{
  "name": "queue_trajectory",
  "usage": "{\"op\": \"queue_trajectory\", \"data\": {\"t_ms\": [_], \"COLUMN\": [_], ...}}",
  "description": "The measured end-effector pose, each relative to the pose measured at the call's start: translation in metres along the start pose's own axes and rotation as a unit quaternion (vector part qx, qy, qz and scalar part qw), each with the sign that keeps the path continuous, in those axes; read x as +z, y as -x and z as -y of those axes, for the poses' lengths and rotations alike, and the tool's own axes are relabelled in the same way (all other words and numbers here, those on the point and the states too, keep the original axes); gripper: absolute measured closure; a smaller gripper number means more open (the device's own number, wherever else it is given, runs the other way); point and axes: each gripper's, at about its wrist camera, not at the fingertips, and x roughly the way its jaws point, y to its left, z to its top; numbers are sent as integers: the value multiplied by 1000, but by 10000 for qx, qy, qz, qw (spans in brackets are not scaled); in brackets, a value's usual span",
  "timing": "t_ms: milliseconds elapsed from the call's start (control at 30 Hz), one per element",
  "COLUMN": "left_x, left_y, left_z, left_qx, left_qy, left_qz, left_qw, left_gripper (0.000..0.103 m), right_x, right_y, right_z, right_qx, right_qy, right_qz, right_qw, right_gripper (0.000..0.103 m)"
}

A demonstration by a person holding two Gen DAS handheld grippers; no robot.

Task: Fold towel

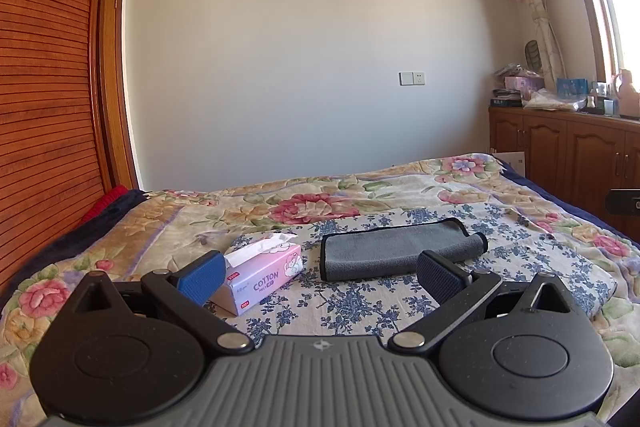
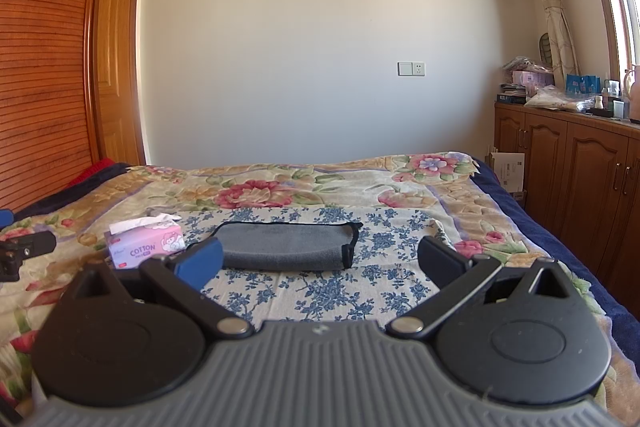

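A grey towel with black trim [image 1: 394,247] lies folded on the blue-flowered cloth [image 1: 348,303] on the bed; it also shows in the right wrist view [image 2: 286,245]. My left gripper [image 1: 320,275] is open and empty, hovering in front of the towel, a little short of it. My right gripper [image 2: 320,263] is open and empty, also in front of the towel. Part of the left gripper [image 2: 24,251] shows at the left edge of the right wrist view, and part of the right gripper [image 1: 624,201] at the right edge of the left wrist view.
A pink cotton tissue box [image 1: 264,273] stands just left of the towel, also in the right wrist view [image 2: 146,245]. The bed has a floral quilt [image 1: 120,239]. A wooden wardrobe [image 1: 44,67] is at left, and wooden cabinets [image 2: 580,171] with clutter at right.
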Motion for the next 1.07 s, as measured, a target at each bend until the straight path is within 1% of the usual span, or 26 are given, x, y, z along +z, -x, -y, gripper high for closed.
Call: {"op": "queue_trajectory", "data": {"t_ms": [1067], "left_x": [-2], "left_y": [1], "left_z": [2], "left_qx": [-5], "left_qy": [-44], "left_qz": [-6], "left_qw": [10000], "left_gripper": [0], "right_x": [0], "right_y": [0], "right_z": [0], "right_qx": [-1], "right_qy": [-10], "right_qz": [4], "right_qw": [10000], "right_gripper": [0]}}
